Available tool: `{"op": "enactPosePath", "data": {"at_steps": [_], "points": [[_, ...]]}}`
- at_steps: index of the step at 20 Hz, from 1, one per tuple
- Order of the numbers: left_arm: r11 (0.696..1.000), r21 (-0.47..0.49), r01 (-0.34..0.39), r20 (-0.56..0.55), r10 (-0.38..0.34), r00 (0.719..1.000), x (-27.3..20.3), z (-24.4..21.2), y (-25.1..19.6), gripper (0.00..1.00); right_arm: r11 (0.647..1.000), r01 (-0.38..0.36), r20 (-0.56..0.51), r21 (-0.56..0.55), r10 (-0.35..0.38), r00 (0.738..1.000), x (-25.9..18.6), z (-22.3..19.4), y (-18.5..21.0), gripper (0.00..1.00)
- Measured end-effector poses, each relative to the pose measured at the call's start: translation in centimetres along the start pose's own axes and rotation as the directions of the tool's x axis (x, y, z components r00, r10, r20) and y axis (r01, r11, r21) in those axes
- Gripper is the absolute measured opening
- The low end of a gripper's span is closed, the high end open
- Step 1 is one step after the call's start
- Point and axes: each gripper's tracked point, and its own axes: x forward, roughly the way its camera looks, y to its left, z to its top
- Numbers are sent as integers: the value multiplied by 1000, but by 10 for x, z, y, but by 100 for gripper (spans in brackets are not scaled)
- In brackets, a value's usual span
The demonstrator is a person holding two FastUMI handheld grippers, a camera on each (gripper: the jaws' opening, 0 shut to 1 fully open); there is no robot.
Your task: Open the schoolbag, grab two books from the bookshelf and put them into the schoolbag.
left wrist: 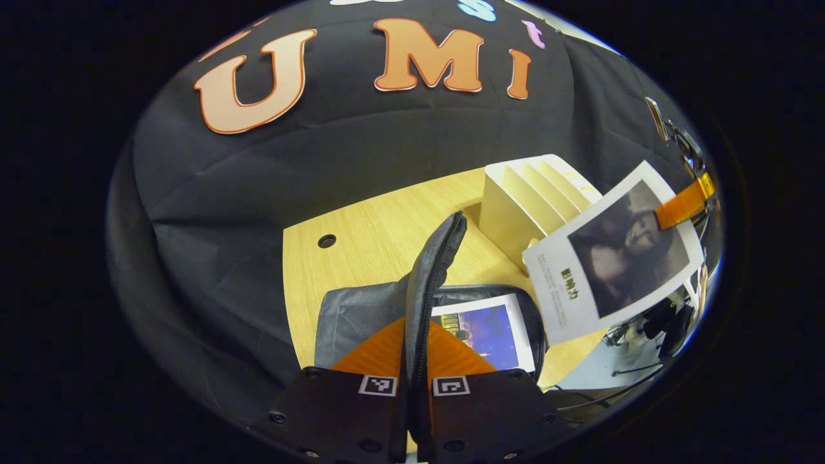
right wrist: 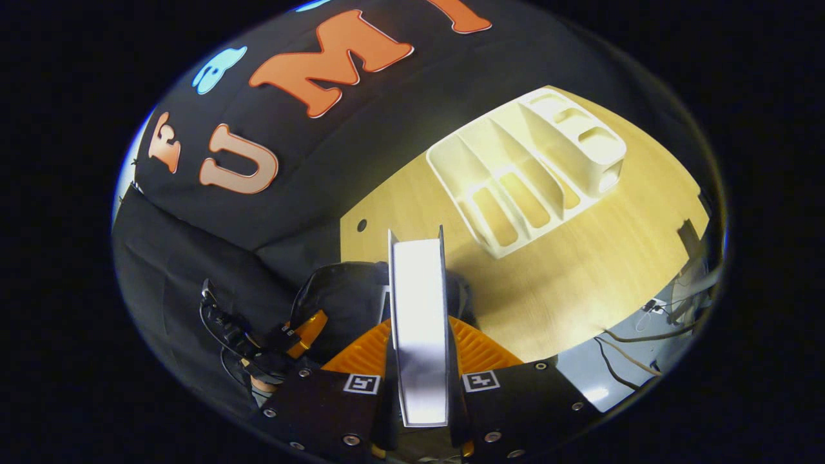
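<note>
The left gripper (left wrist: 416, 380) pinches the raised flap (left wrist: 433, 283) of the grey schoolbag (left wrist: 361, 316), lifting it. Inside the schoolbag lies one book (left wrist: 486, 332), its lower edge cut off. The right gripper (right wrist: 419, 380) clamps a second book (right wrist: 419, 316) edge-on above the schoolbag, hiding most of its opening. Behind the schoolbag on the wooden table (left wrist: 374, 225) stands the cream bookshelf (right wrist: 528, 167).

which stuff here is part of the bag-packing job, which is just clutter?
In the job:
- schoolbag, flap held up by the left tool
- book in the bag
- second book clamped in the right tool
- bookshelf

Lying about:
- cables past the table edge
- table
</note>
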Motion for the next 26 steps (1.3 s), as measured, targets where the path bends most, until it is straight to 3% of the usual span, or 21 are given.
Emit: {"op": "enactPosePath", "data": {"at_steps": [5,9,13,20,26], "points": [[1000,-6,-29,2,29,1000,-4,16,0,6,989,-147,-47,22,148,988,38,-12,23,31],[998,-23,-59,-4,59,998,-9,25,1,6,973,-221,-51,68,224,973,62,-15,23,31],[994,-32,-100,15,101,995,-18,41,3,6,964,-254,-54,74,258,965,85,-9,24,32],[990,-53,-130,46,133,990,-28,61,-4,6,938,-333,-113,93,342,933,120,-38,39,32],[987,-76,-141,44,144,989,-30,59,-12,6,935,-337,-131,112,350,928,151,-65,36,31]]}}
